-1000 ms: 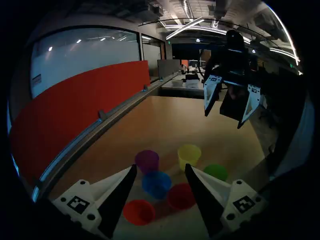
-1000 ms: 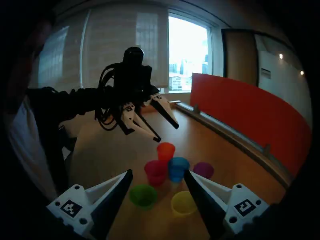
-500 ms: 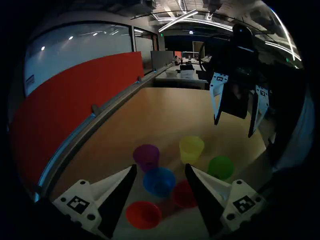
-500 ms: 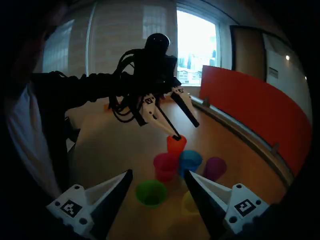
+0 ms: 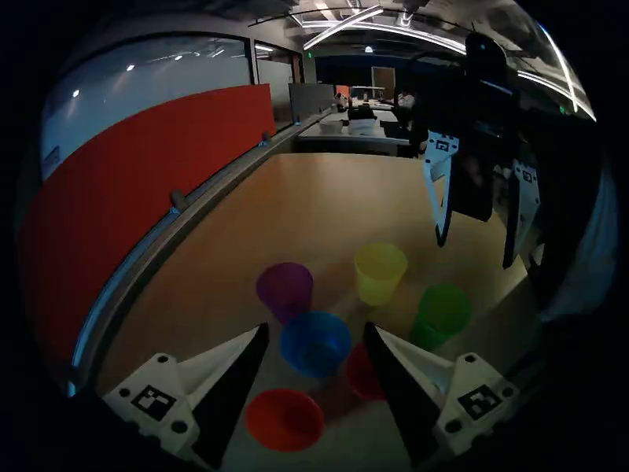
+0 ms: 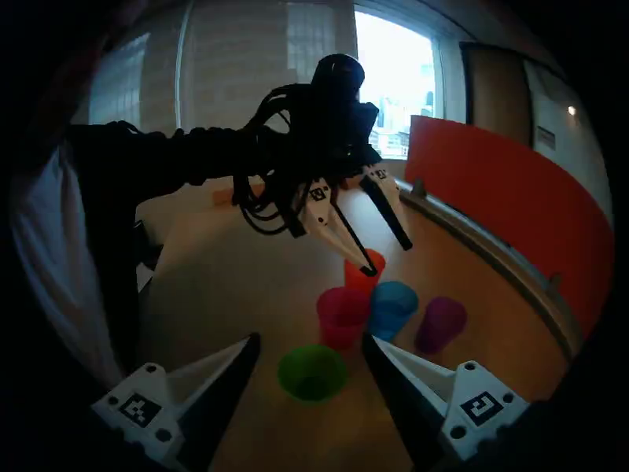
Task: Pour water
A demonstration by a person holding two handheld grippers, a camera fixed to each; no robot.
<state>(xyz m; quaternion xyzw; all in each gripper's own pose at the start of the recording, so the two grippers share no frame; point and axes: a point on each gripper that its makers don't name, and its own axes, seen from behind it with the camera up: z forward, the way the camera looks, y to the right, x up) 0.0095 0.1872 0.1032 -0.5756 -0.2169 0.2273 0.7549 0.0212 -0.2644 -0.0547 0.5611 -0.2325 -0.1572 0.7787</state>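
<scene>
Several plastic cups stand clustered on the wooden table (image 5: pixel 330 197). In the left gripper view they are purple (image 5: pixel 285 287), yellow (image 5: pixel 380 271), green (image 5: pixel 442 311), blue (image 5: pixel 316 344), pink-red (image 5: pixel 355 371) and orange-red (image 5: pixel 285 417). My left gripper (image 5: pixel 314 329) is open above the blue cup. In the right gripper view the left gripper (image 6: pixel 388 258) hangs open with one fingertip at the rim of the orange-red cup (image 6: pixel 364 271). My right gripper (image 6: pixel 310 340) is open above the green cup (image 6: pixel 313 374), with nothing between its fingers. It hangs beyond the yellow and green cups as the right gripper (image 5: pixel 473 252).
A red partition panel (image 5: pixel 141 173) with a metal rail runs along one side of the table. A person's dark sleeve (image 6: pixel 181 161) and white shirt (image 6: pixel 39 259) are on the left. A bright window (image 6: pixel 393 86) lies behind. Bare tabletop stretches beyond the cups.
The left gripper has come down and forward over the cups until a fingertip reaches the orange-red cup's rim. The right gripper has drawn in closer over the green cup, pointing more steeply down.
</scene>
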